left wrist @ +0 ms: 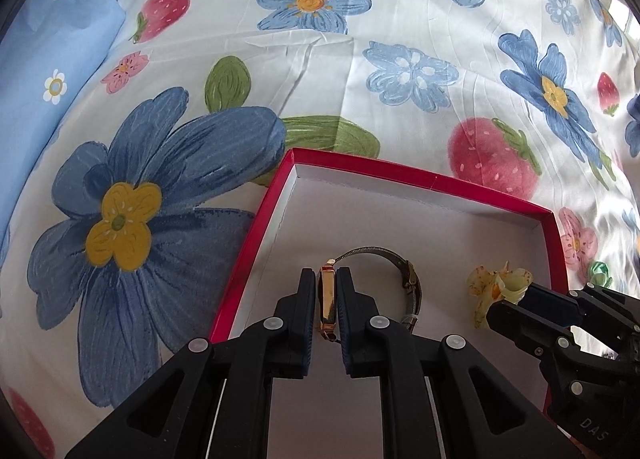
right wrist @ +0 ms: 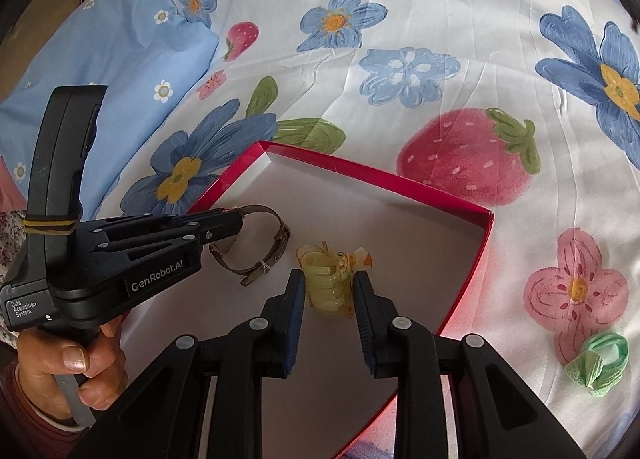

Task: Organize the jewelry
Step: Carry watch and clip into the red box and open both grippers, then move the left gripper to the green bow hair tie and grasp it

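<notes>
A red box (left wrist: 420, 175) with a white inside lies on the floral sheet; it also shows in the right wrist view (right wrist: 400, 179). My left gripper (left wrist: 328, 291) is shut on a gold wristwatch (left wrist: 329, 299) with a brown strap (right wrist: 276, 255), low inside the box. My right gripper (right wrist: 329, 291) sits around a yellow hair claw clip (right wrist: 326, 281) in the box; its jaws touch the clip's sides. The clip also shows in the left wrist view (left wrist: 494, 287).
A green scrunchie (right wrist: 600, 363) lies on the sheet right of the box. A light blue pillow (right wrist: 100, 71) lies at the far left. The floral bedsheet (left wrist: 320, 59) surrounds the box.
</notes>
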